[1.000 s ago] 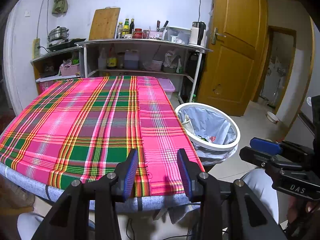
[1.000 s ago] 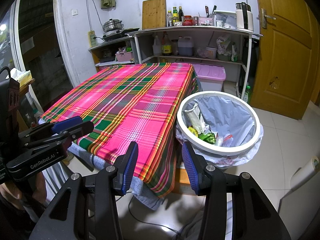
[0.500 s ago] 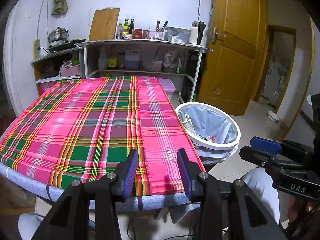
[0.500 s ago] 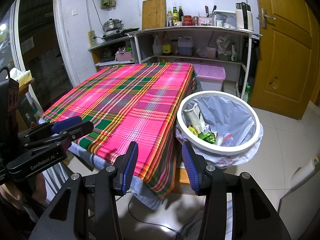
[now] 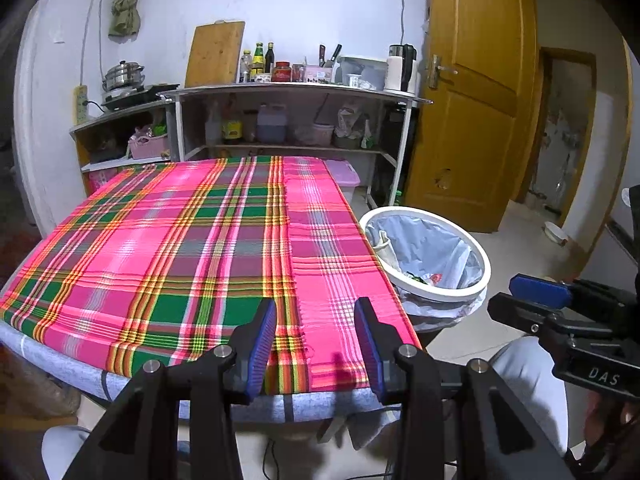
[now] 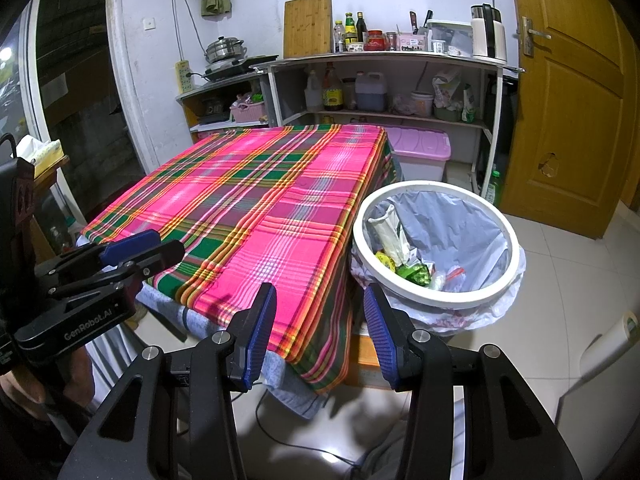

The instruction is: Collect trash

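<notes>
At the far left of the right wrist view the left gripper [image 6: 132,250] hangs over the near corner of the table, its jaws part open with nothing between them. Right of it the plaid tablecloth [image 6: 256,200] covers the whole table, and no scrap lies on it that these views show. Further right the right gripper [image 6: 318,326] hovers past the table's near edge, jaws likewise part open and empty. Rightmost stands the white-rimmed trash bin [image 6: 436,300], just beside the table on the tiled floor, lined with a pale plastic bag [image 6: 460,220]. The trash [image 6: 416,270] is inside it: a crumpled white wrapper against the left wall, green and yellow packets and clear film at the bottom. These pieces look light, soft and crinkly, likely to slip or spring from the pads, so a pinch across a bunched fold would probably hold best. The liner itself seems thin and tearable; gathering its loose overhang below the rim looks the safest hold.
</notes>
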`<state>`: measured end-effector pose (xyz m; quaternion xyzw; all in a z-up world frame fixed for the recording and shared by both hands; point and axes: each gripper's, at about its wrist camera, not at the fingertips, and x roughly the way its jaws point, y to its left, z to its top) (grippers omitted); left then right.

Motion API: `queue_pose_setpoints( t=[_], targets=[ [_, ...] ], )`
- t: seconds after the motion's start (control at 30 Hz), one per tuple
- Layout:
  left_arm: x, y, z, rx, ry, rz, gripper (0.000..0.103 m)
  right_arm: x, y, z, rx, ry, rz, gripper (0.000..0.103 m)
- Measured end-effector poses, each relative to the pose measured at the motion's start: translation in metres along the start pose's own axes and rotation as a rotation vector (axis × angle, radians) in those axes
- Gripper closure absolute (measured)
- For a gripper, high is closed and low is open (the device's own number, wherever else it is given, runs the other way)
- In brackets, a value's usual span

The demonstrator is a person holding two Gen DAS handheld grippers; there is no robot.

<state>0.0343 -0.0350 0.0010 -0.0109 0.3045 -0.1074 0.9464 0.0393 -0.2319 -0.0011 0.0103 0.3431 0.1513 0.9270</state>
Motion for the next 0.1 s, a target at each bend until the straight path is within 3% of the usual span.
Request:
queue_pose_setpoints(
  t=[0.1],
  targets=[
    [-0.0003,0.0009,0.0,-0.002,0.002,-0.003,0.063,0.0003,-0.0009,-0.0006,0.001,0.001,0.001,0.056]
  ],
)
